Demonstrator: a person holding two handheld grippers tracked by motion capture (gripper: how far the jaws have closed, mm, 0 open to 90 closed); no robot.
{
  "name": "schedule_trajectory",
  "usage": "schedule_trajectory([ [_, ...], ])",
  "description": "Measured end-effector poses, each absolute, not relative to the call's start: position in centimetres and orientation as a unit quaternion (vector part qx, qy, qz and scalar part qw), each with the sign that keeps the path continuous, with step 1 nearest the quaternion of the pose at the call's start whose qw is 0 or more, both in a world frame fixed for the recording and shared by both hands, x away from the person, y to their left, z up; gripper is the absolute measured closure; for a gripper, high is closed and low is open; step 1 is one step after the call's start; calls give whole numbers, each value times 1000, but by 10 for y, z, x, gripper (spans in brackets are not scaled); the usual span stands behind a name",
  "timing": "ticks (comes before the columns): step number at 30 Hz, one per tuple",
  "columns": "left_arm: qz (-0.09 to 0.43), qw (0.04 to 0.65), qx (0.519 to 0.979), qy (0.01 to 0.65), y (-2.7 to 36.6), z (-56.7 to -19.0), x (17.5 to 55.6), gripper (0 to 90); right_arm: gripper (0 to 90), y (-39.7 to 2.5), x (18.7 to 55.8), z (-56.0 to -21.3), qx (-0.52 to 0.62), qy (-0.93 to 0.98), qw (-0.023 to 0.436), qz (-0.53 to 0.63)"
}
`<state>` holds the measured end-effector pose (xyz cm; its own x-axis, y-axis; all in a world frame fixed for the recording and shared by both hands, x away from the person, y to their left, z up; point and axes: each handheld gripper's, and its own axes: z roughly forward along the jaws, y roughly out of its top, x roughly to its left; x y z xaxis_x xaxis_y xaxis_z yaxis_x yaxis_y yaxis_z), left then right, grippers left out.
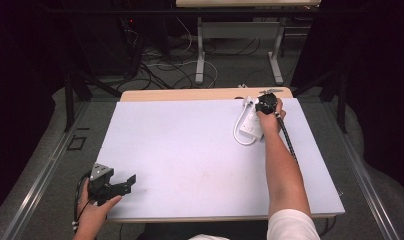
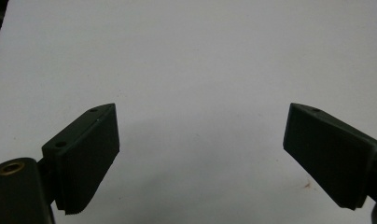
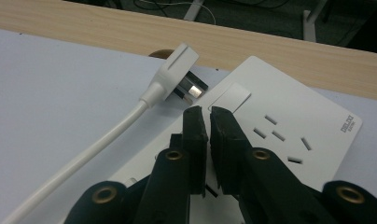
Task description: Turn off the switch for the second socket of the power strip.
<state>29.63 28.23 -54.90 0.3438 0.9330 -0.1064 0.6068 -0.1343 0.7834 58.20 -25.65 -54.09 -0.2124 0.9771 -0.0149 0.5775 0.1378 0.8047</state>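
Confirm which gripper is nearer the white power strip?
Right. The right gripper sits over the power strip, jaws nearly shut at its switch. The left gripper rests at the table's near-left corner, far away, open.

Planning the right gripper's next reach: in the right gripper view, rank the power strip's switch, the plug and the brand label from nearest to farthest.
From the right gripper:
1. Switch, just beyond the tips.
2. Plug, left.
3. Brand label, far right.
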Motion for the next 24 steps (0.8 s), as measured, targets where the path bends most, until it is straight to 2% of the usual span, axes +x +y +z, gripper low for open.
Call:
schedule_trajectory([
  [12, 213, 388, 722, 532, 282, -549, 297, 106, 840, -259, 581, -536, 557, 699, 288, 344],
  [24, 213, 390, 723, 530, 280, -548, 297, 107, 790, -259, 577, -529, 556, 705, 276, 343],
])
